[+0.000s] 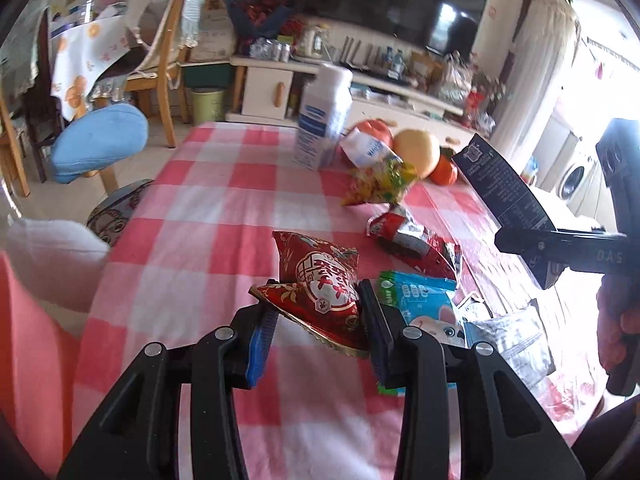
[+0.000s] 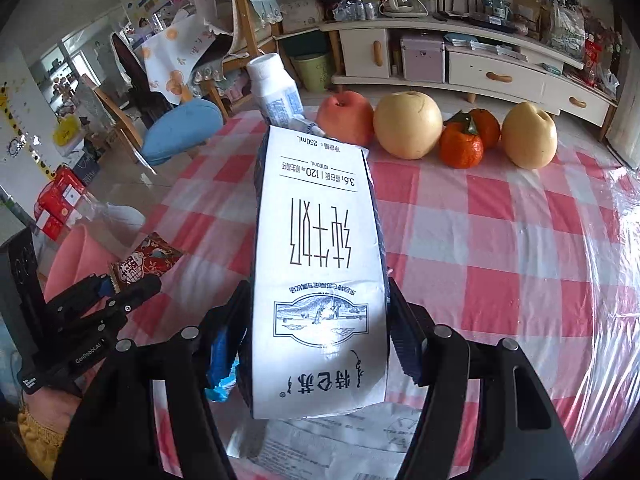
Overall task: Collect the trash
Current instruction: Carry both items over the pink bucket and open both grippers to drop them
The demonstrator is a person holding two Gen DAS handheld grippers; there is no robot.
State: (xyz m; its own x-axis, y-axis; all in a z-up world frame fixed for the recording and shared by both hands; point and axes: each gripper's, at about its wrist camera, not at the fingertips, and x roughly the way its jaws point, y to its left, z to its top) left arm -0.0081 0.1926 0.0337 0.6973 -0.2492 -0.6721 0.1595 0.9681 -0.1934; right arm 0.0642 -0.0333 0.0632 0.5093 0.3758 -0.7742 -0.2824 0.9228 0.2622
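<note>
Fingers (image 2: 404, 336) clamp milk carton (image 2: 320, 264)

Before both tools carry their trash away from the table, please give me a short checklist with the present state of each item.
1. Left tool closed on red snack wrapper: ok.
2. Right tool closed on milk carton: ok.
3. Carton lifted off the table: ok.
4. Wrapper off the checkered tablecloth: cannot tell.
5. Trash still lying there, such as the blue packet: not ok.
6. Bin location: cannot tell.
</note>
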